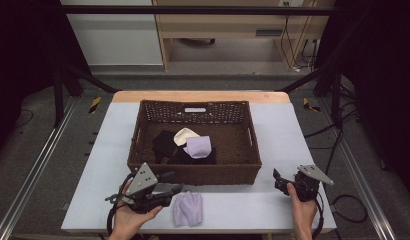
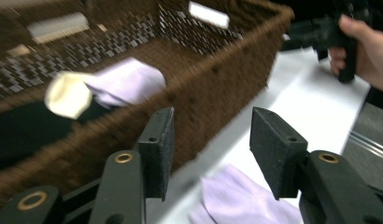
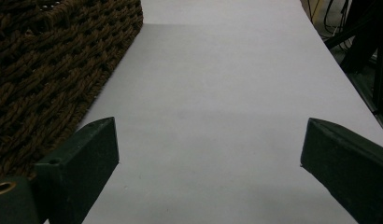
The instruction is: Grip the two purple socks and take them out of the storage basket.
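A brown wicker basket (image 1: 193, 174) stands mid-table and holds a black cloth (image 1: 164, 143), a cream cloth (image 1: 184, 135) and a lilac cloth (image 1: 198, 146). A second lilac cloth (image 1: 188, 208) lies on the table in front of the basket. My left gripper (image 1: 172, 182) hovers just left of it, open with nothing between its fingers. In the left gripper view, my left gripper (image 2: 212, 126) faces the basket wall (image 2: 217, 88), with the loose lilac cloth (image 2: 245, 200) below. My right gripper (image 1: 278, 179) rests at the front right, open wide; in the right gripper view, my right gripper (image 3: 210, 130) has bare table between its jaws.
The table (image 1: 278, 135) has a pale cover with free strips left and right of the basket. The basket's corner (image 3: 49, 56) stands just left of the right gripper. Metal rails (image 1: 38, 165) run along both sides of the table, and cables (image 1: 350, 207) lie on the floor at right.
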